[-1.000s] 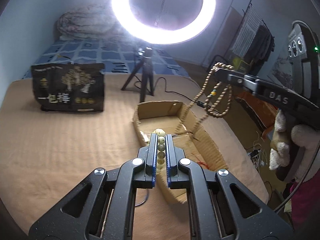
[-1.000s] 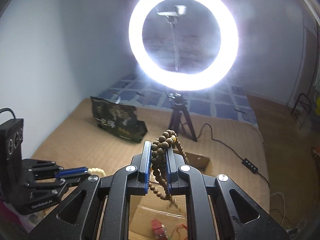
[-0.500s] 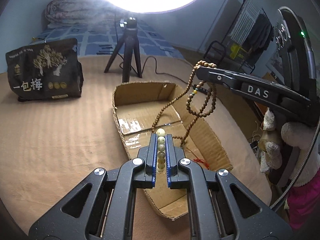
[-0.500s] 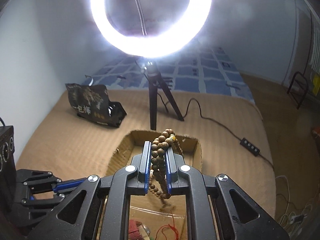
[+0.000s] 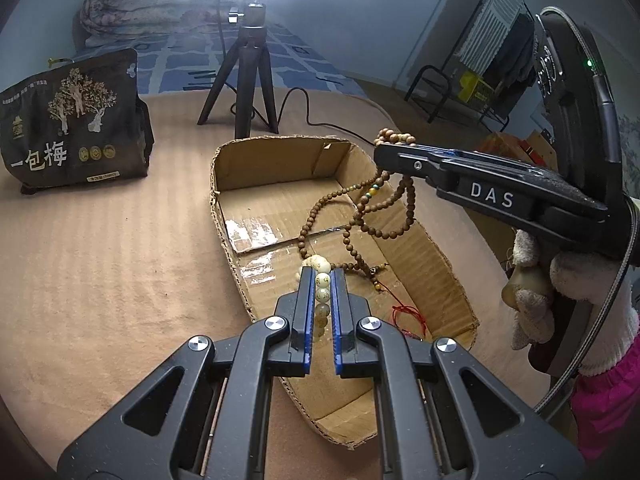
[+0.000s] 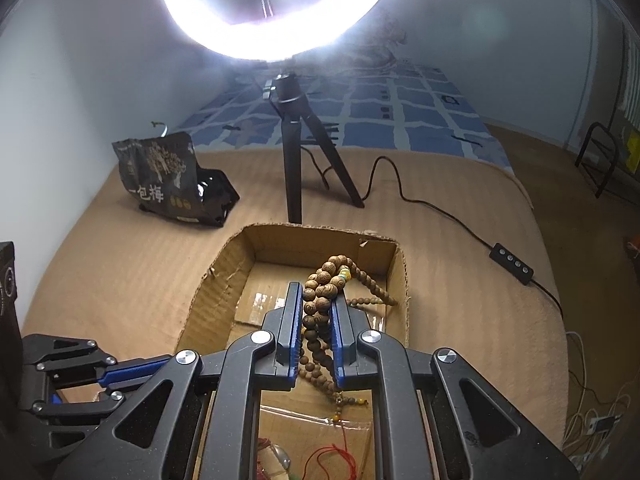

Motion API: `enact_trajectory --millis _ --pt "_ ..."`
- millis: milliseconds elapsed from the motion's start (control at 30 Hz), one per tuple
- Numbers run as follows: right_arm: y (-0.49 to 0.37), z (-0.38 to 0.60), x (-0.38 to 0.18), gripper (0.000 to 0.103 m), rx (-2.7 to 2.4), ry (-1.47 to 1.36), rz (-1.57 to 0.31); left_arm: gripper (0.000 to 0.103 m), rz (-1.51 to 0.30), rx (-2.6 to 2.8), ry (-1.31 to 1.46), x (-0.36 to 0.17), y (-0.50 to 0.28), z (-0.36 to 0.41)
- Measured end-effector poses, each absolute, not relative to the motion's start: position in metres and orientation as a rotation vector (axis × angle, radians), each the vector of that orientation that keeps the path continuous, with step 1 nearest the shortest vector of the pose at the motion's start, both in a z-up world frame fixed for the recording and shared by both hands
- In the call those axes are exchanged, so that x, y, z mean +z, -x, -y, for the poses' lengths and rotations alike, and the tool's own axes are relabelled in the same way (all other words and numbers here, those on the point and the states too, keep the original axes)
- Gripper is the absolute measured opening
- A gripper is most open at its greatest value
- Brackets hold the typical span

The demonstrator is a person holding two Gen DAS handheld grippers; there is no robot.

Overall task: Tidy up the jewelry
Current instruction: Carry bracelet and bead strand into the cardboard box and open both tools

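Observation:
My left gripper (image 5: 321, 276) is shut on a cream bead bracelet (image 5: 322, 280) and holds it over the open cardboard box (image 5: 256, 160). My right gripper (image 6: 316, 296) is shut on a long brown wooden bead necklace (image 6: 320, 300). In the left wrist view the right gripper (image 5: 384, 152) hangs above the box and the necklace (image 5: 384, 208) dangles down, its lower loops resting on the box floor. A red cord (image 5: 408, 314) lies in the box near the front.
The box (image 6: 224, 272) sits on a tan blanket (image 5: 100, 260). Behind it stand a ring light tripod (image 5: 250, 76) with its cable (image 6: 424, 204) and controller (image 6: 511, 269). A black snack bag (image 5: 72, 120) stands at the back left.
Both grippers have come down and forward toward the box. The necklace's lower end now rests on the box floor. The ring light has slid up out of view.

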State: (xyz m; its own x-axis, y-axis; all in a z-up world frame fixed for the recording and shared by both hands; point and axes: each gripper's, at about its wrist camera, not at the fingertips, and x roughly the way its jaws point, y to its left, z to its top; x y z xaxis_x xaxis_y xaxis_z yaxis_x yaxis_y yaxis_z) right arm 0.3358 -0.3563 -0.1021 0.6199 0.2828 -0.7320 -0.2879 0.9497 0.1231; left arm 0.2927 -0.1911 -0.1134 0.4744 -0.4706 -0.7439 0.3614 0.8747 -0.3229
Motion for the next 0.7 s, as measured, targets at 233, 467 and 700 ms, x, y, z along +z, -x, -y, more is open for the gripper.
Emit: enact_trajectory --millis 233,467,700 --pt "-0.337 0.355 -0.107 0.019 0.312 0.006 -0.866 0.005 -0.970 -0.495 0.102 -0.114 -0.292 0.193" --pt "-0.333 0.356 -0.104 0.032 0.295 -0.009 -0.863 0.012 -0.971 -0.478 0.100 -0.113 -0.286 0.185" --pt "-0.317 0.354 -0.092 0.032 0.291 -0.011 -0.857 0.012 -0.943 -0.452 0.086 -0.098 -0.272 0.170"
